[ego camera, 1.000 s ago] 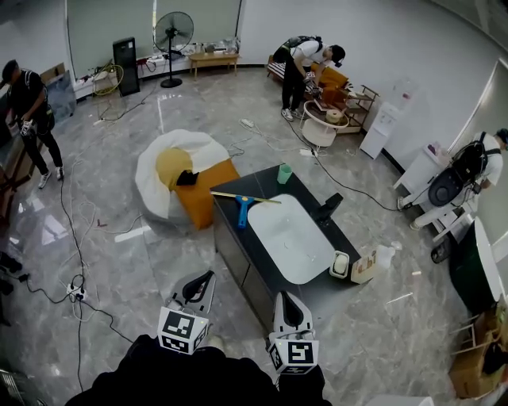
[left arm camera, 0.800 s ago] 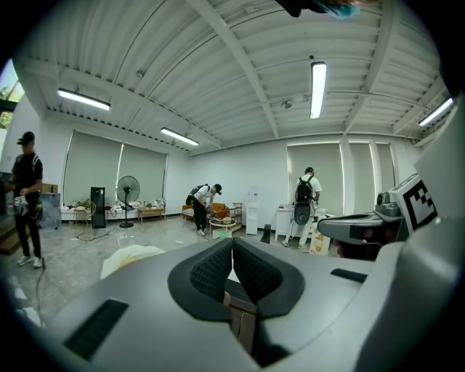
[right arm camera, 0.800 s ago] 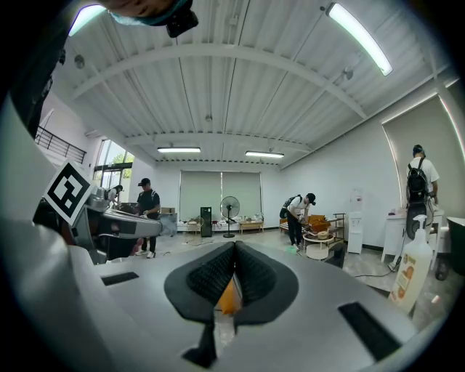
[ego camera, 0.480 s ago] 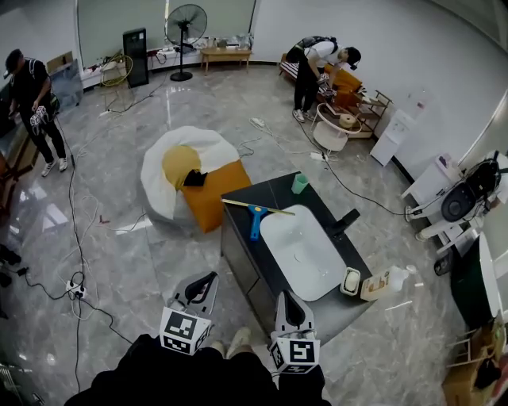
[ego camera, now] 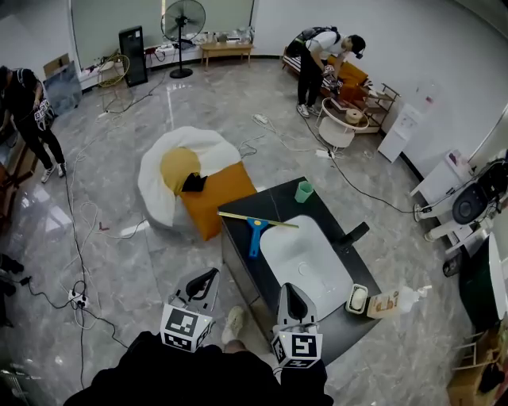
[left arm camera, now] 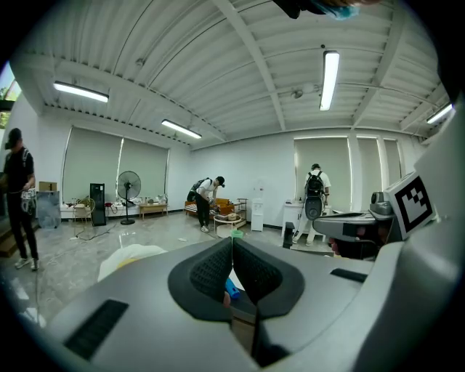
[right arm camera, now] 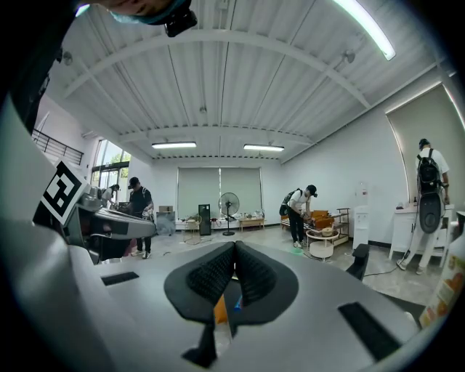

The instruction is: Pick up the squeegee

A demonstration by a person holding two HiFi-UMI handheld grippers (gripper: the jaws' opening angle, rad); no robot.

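- A wide room with a glossy grey marble floor [ego camera: 119, 262]; cables trail across it, and a person [ego camera: 32, 111] stands at the left edge while another person [ego camera: 321, 51] bends over a low shelf at the far wall.
- A dark table [ego camera: 274, 202] stands in the middle, with a white basin [ego camera: 305, 258] sunk into its top and a black faucet [ego camera: 355, 234] on the basin's right side.
- A white and yellow beanbag [ego camera: 178, 170] and an orange cushion [ego camera: 221, 194] sit on the floor just left of the table.
- A standing fan [ego camera: 183, 20] is by the far wall.
- The left tongs [ego camera: 211, 273] are closed with nothing between them, over the floor near the table's near-left corner; their cube carries a black-and-white square marker, with no lettering.
- The right tongs [ego camera: 288, 286] are likewise closed and empty, over the table's near end.
- The squeegee [ego camera: 255, 224] lies flat on the table's far-left part, its yellow blade crosswise and its blue handle just beside the basin's rim, well apart from both tongs.
- A bottle [ego camera: 395, 302] lies on its side at the table's near-right end; its orange label is too small to read.
- A green cup [ego camera: 304, 191] stands at the far corner.
- A soap dish [ego camera: 357, 299] sits beside the bottle.
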